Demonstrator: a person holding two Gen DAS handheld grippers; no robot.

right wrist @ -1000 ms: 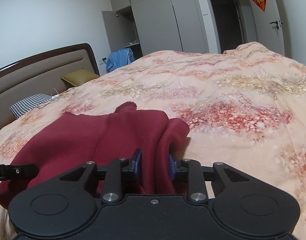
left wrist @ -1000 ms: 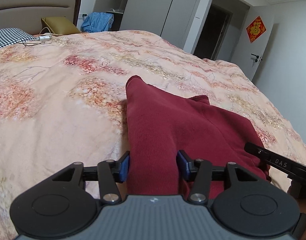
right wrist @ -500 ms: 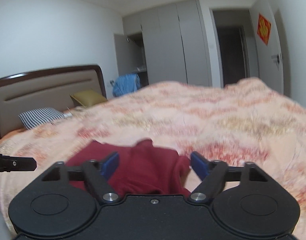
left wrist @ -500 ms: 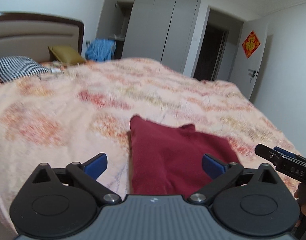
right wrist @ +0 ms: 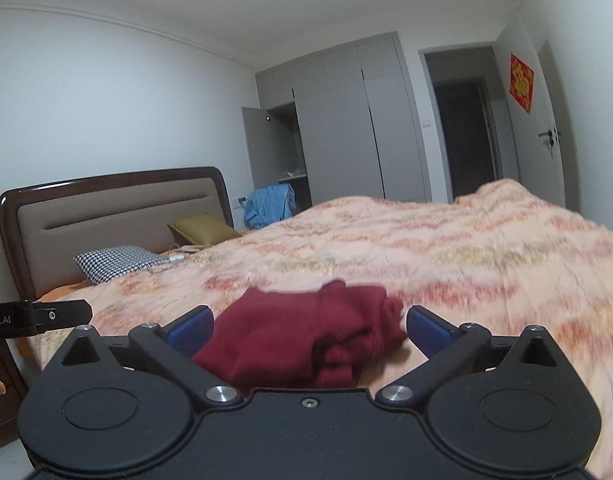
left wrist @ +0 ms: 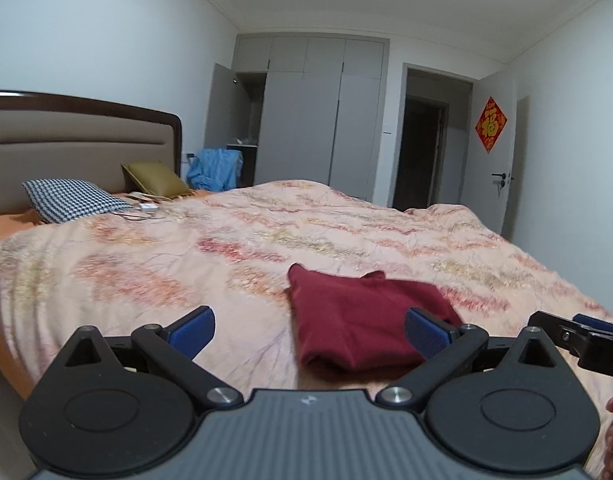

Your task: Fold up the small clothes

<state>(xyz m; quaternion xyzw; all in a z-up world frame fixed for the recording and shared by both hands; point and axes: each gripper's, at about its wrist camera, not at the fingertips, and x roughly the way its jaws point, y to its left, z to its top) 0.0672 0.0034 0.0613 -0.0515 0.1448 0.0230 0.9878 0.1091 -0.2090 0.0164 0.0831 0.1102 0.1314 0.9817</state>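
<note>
A dark red garment lies folded in a compact bundle on the floral bedspread near the bed's front edge. It also shows in the right wrist view, with a thicker rumpled fold on its right side. My left gripper is open and empty, pulled back above and short of the garment. My right gripper is open and empty, also drawn back from it. The right gripper's tip shows at the left view's right edge.
A houndstooth pillow and an olive cushion lie by the headboard. A white charger and cable lie next to them. Blue clothing hangs by the grey wardrobe. An open door stands at the right.
Both grippers were shut on the red garment a second ago. Both opened, let it drop onto the bed, and pulled back and up away from it.
</note>
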